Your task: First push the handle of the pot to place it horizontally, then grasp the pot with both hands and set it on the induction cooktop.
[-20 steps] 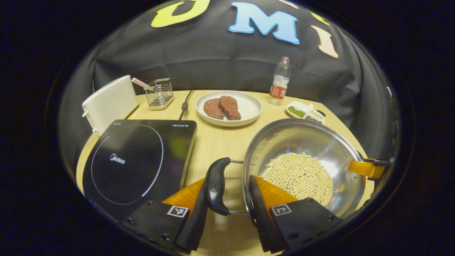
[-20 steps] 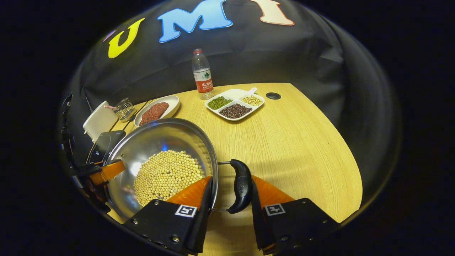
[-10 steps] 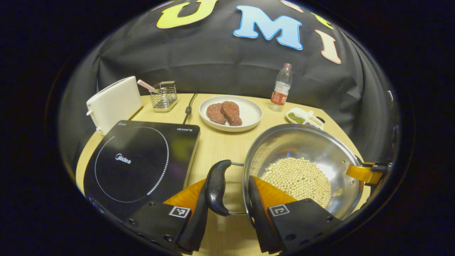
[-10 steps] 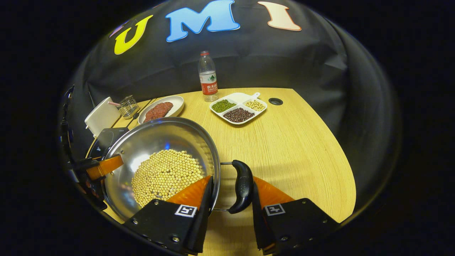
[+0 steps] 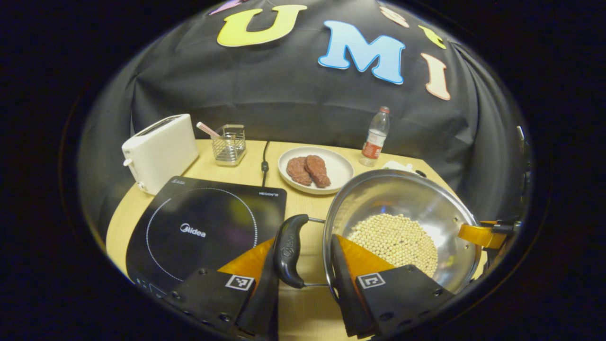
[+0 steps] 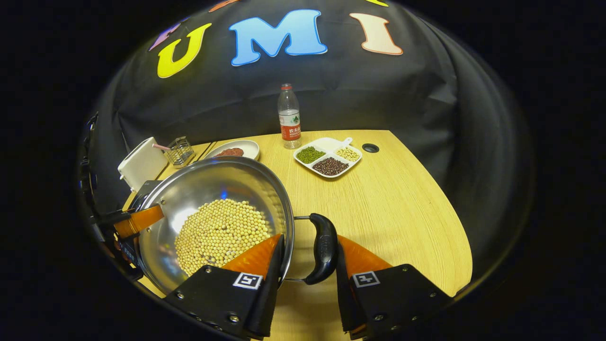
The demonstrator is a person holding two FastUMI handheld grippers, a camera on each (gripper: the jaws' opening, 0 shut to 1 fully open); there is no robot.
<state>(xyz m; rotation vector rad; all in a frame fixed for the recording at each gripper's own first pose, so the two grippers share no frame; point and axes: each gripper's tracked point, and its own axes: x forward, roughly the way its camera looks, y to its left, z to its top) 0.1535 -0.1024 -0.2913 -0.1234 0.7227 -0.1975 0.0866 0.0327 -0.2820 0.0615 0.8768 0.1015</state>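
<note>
A steel pot (image 5: 402, 199) of pale beans (image 5: 395, 239) hangs above the wooden table (image 6: 388, 208), right of the black induction cooktop (image 5: 203, 227). My left gripper (image 5: 303, 279) is shut on the pot's left black handle (image 5: 288, 251), one finger outside the handle and the other inside the pot's wall. My right gripper (image 6: 305, 279) is shut the same way on the right black handle (image 6: 323, 248). Each view shows the other gripper's finger at the pot's far rim: the right gripper (image 5: 483, 234) and the left gripper (image 6: 137, 221). The pot (image 6: 213, 199) stays about level.
Behind the cooktop stand a white toaster (image 5: 161, 151) and a wire holder (image 5: 228, 144). A plate of meat (image 5: 316, 169), a water bottle (image 6: 289, 118) and a divided dish of beans (image 6: 328, 158) sit toward the back. A power cord (image 5: 264, 161) runs past the plate.
Both grippers have risen with the pot, which is now higher over the table. The cooktop now lies nearer the pot's left handle. Both grips are unchanged.
</note>
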